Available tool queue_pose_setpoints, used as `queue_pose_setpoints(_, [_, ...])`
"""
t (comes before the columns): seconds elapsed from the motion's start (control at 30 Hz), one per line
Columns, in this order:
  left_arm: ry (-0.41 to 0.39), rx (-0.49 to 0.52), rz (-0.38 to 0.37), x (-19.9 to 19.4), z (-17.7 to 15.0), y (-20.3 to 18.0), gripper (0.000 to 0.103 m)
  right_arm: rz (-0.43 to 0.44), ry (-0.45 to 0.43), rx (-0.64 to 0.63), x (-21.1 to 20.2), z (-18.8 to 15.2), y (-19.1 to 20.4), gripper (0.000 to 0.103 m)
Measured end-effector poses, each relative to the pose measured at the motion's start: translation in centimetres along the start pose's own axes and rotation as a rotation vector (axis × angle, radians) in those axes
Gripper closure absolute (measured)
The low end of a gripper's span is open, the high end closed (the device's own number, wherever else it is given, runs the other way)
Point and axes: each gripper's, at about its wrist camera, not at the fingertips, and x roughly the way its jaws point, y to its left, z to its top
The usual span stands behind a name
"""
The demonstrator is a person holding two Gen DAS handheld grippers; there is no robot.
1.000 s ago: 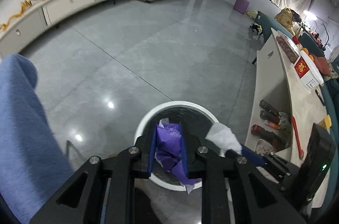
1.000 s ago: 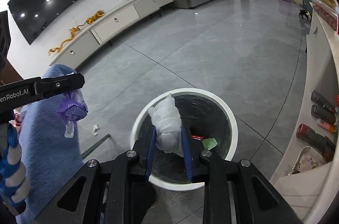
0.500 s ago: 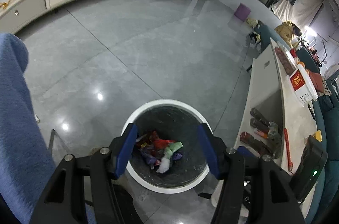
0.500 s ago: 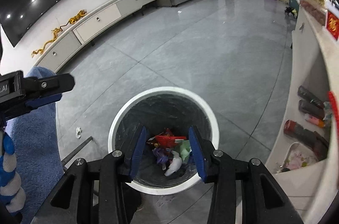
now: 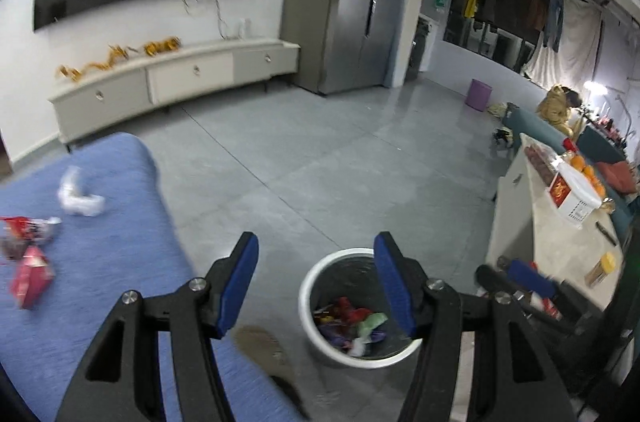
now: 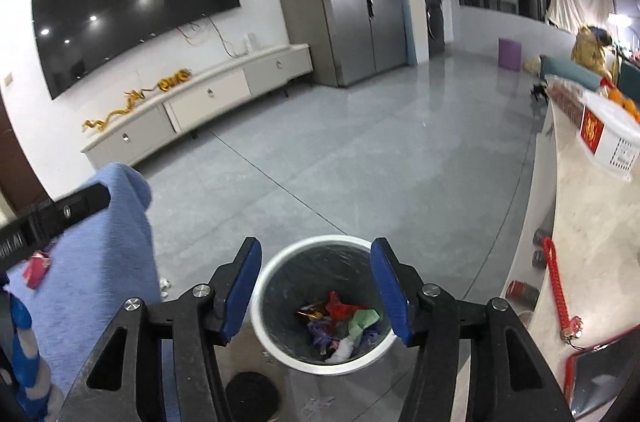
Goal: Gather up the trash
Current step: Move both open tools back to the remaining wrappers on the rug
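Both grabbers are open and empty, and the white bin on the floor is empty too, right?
Not quite. The bin isn't empty: the right wrist view shows crumpled trash at its bottom, red, green, purple and white. The rest holds: the left gripper and right gripper are both open with nothing between the jaws.

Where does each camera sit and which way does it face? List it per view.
Left wrist: on the left gripper, looking down-forward past open blue fingers at the trash bin and blue cloth.
Right wrist: on the right gripper, open over the bin; the other gripper shows at left.
Shared: bin, cloth, TV wall.
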Motion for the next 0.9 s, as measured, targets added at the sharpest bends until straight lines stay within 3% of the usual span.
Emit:
queue_pose_setpoints(0.37, [-0.069, -0.035, 0.07, -7.0, -1.8, 4.4, 0.045, 0.042, -0.073, -0.08, -4.4, 0.8, 4.7, 0.047])
queue_pose_setpoints(0.7, [-0.107, -0.079, 0.088, -9.0, -2.2, 8.0, 0.045, 0.061, -0.079, -0.158, -4.8, 0.7, 8.7, 0.047])
queue_pose_setpoints(0.9, [-0.095, -0.122, 0.124, -8.6, -3.1, 12.4, 0.045, 0.103, -0.056, -0.215, -3.5, 0.8, 12.0, 0.047])
